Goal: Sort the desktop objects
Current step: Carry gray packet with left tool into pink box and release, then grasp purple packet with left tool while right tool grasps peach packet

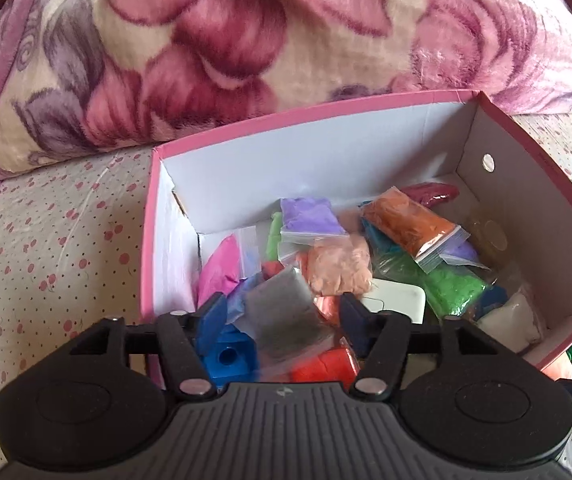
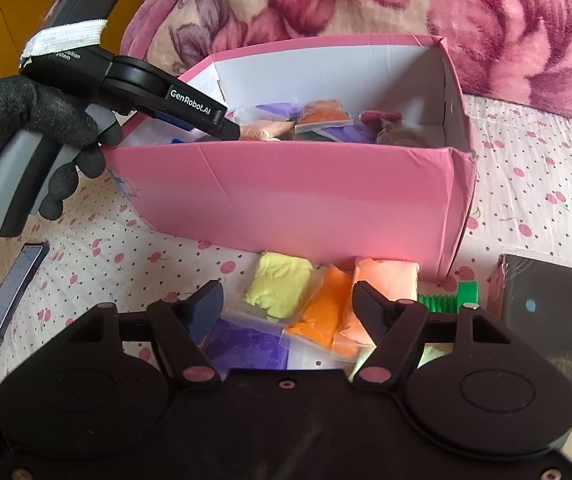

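Clay baggies are what's getting sorted, and most of them already sit piled inside the pink box on the dotted bedsheet. Left gripper hangs over the near corner of the box with its jaws spread, and a grey baggie lies between the fingers, though I honestly can't tell if they touch it; looks like a drop-off to me. If it is, I'd keep the fingers wide and lift straight up so nothing snags on the purple baggie or orange baggie heaped behind it. Right gripper is also spread, hovering outside the box's front wall over the leftovers: a yellow baggie, an orange one, a peach one and a dark purple one. I'd go for the yellow, it has the most room around it. Only the right view shows those leftovers, plus the gloved hand on the left tool, a phone and a green toy. Only the left view really looks down into the pile.
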`<state>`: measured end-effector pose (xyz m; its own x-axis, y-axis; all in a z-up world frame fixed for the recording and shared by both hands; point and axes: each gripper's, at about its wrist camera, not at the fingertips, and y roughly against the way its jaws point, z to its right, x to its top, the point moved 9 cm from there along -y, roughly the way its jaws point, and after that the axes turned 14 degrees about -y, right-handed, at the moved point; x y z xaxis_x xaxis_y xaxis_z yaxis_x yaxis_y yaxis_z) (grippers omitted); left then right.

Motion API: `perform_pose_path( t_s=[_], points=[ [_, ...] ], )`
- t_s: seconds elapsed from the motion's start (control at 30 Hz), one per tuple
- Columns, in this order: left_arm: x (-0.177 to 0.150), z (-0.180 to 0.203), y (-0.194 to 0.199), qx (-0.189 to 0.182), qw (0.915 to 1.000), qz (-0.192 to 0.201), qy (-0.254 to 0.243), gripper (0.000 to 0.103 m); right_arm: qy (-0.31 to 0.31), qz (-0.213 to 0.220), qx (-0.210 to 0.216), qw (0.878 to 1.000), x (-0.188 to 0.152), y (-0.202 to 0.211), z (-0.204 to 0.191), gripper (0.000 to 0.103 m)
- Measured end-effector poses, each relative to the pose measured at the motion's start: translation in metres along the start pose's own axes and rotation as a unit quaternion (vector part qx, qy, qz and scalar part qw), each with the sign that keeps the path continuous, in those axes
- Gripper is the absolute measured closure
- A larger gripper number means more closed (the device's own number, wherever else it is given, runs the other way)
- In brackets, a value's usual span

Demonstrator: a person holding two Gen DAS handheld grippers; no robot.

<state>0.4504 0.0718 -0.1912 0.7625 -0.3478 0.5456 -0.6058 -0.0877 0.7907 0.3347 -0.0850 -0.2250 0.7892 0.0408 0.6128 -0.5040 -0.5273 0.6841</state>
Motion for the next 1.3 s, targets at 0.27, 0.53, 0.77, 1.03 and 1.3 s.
perform_pose_path(
  t_s=[0.27,0.53,0.77,1.03,1.3],
  points=[
    [-0.005,0.001,0.066,0.006,0.9959,0.088,0.021,0.041,-0.003,-0.004,-0.001,1.0,0.0,0.008,0.011,0.031],
    [-0.054,0.055,0.149,-0.073,0.9789,0.187,0.036,0.041,0.026,-0.014,-0.024,0.999,-0.007,0.02,0.028,0.031],
    [-0.094,0.108,0.088,-0.14,0.9807,0.135,0.018,0.041,0.012,0.016,-0.067,0.998,0.0,0.017,0.044,0.031],
    [-0.097,0.155,0.061,-0.15,0.9742,0.13,-0.108,0.041,0.021,0.016,-0.085,0.996,0.0,-0.009,0.041,0.031],
    [-0.111,0.16,0.054,-0.172,0.9669,0.113,-0.15,0.063,0.036,0.004,-0.077,0.996,-0.002,-0.014,0.034,0.046]
  ],
)
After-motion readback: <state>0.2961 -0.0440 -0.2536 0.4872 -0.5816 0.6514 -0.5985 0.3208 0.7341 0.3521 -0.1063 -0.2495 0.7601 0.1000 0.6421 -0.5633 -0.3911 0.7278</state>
